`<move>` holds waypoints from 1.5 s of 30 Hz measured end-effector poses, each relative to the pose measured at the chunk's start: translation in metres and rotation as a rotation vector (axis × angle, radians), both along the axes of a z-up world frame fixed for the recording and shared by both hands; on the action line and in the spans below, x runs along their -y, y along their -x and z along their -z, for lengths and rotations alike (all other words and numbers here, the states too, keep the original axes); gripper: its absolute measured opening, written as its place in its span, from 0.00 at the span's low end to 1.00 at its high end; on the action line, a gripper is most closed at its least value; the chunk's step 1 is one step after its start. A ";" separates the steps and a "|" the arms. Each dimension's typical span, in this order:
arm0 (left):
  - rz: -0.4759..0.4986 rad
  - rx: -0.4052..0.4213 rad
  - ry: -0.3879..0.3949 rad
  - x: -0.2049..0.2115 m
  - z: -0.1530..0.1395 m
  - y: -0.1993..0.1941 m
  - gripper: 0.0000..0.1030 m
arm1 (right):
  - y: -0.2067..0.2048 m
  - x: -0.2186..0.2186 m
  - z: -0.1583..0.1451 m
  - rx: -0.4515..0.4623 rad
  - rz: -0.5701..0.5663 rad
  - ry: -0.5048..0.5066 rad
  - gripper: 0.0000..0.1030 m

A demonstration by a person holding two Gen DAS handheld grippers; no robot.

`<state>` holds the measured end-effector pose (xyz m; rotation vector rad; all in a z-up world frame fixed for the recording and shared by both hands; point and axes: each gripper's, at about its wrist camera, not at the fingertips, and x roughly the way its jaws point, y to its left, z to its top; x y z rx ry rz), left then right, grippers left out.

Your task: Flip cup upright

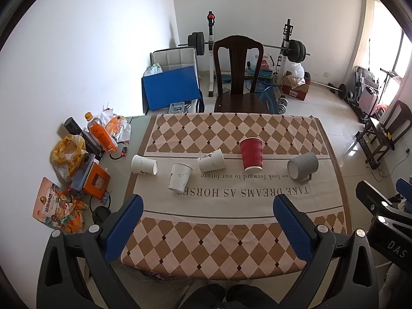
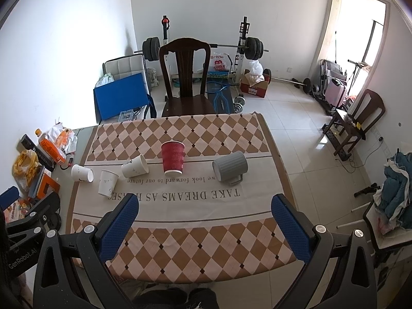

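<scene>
Your left gripper (image 1: 207, 207) and right gripper (image 2: 206, 206) hover spread wide, empty. On the tablecloth (image 1: 231, 234), three white paper cups (image 1: 180, 176) and a grey mug (image 1: 302, 166) lie tipped; the red cup (image 1: 251, 154) stands inverted. Snack clutter (image 1: 77, 159) crowds the left edge.

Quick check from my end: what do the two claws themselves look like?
Both match: the left claw and right claw each have a black plastic frame with triangular cut-outs and silver screws, carrying two fingers faced with textured blue pads. White lettering marks their bodies. No cables or sleeves show.
</scene>
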<state>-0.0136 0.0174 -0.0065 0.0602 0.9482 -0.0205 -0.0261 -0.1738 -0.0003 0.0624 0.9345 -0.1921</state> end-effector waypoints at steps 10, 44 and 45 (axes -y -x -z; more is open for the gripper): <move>0.004 0.002 0.000 0.002 0.000 0.001 1.00 | -0.001 0.001 -0.001 0.004 0.002 0.004 1.00; 0.370 -0.238 -0.248 0.160 0.199 -0.134 1.00 | -0.053 0.152 0.263 -0.453 0.383 -0.078 1.00; 0.395 -0.245 -0.262 0.174 0.206 -0.141 1.00 | -0.056 0.161 0.273 -0.467 0.387 -0.091 0.99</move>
